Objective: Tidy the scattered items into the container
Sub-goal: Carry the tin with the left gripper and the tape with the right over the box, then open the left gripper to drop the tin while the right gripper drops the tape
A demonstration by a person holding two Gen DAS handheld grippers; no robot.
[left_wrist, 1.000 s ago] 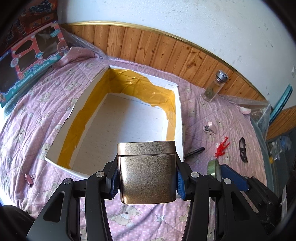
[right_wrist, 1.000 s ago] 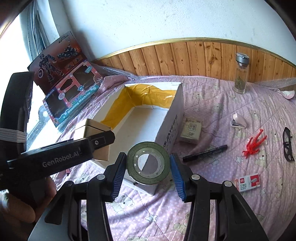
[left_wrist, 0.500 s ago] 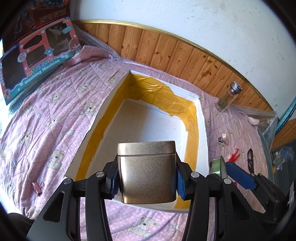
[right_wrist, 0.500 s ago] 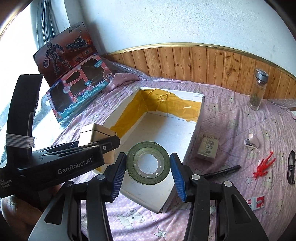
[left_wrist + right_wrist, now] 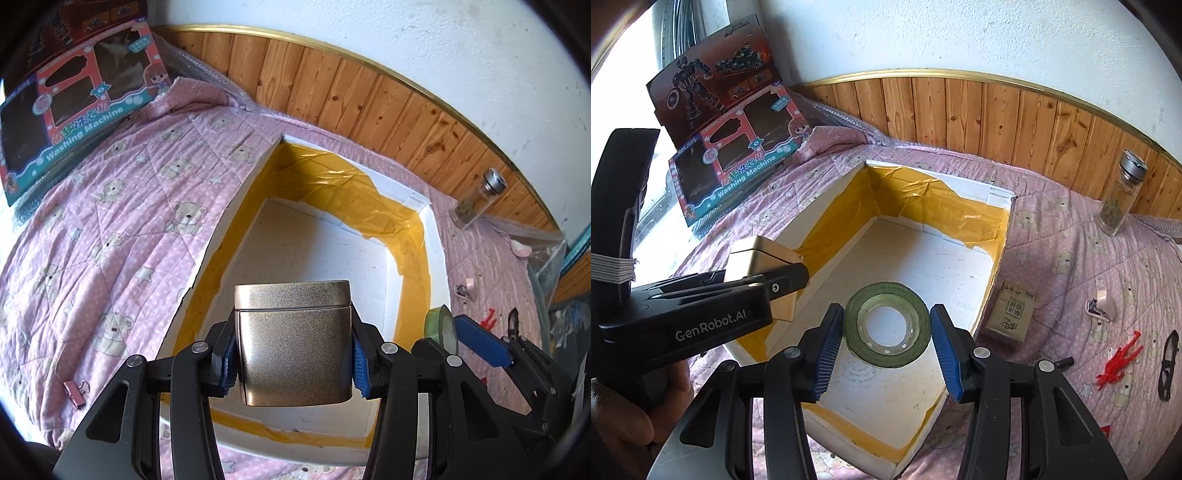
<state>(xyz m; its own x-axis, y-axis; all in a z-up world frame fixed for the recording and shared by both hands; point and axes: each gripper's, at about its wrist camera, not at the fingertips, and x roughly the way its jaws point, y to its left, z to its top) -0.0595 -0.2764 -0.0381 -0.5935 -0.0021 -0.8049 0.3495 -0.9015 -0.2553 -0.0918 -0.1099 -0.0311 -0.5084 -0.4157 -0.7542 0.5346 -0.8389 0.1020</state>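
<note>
My left gripper (image 5: 293,363) is shut on a gold metal tin (image 5: 293,343) and holds it above the near end of the open white box (image 5: 437,258) lined with yellow tape. My right gripper (image 5: 886,341) is shut on a green tape roll (image 5: 886,324) and holds it over the same box (image 5: 1001,240), whose floor is bare. The left gripper and tin (image 5: 757,258) show at the left of the right wrist view. The right gripper's blue pad and tape roll (image 5: 441,325) show at the right of the left wrist view.
On the pink quilt right of the box lie a small card pack (image 5: 1012,314), a clip (image 5: 1099,306), a red toy figure (image 5: 1119,360), glasses (image 5: 1169,363) and a glass jar (image 5: 1119,199). Toy boxes (image 5: 738,162) lean at the back left. A pink binder clip (image 5: 75,391) lies left.
Both grippers have moved forward and over the box with their loads; the box now fills the middle of both views. Both grips are unchanged.
</note>
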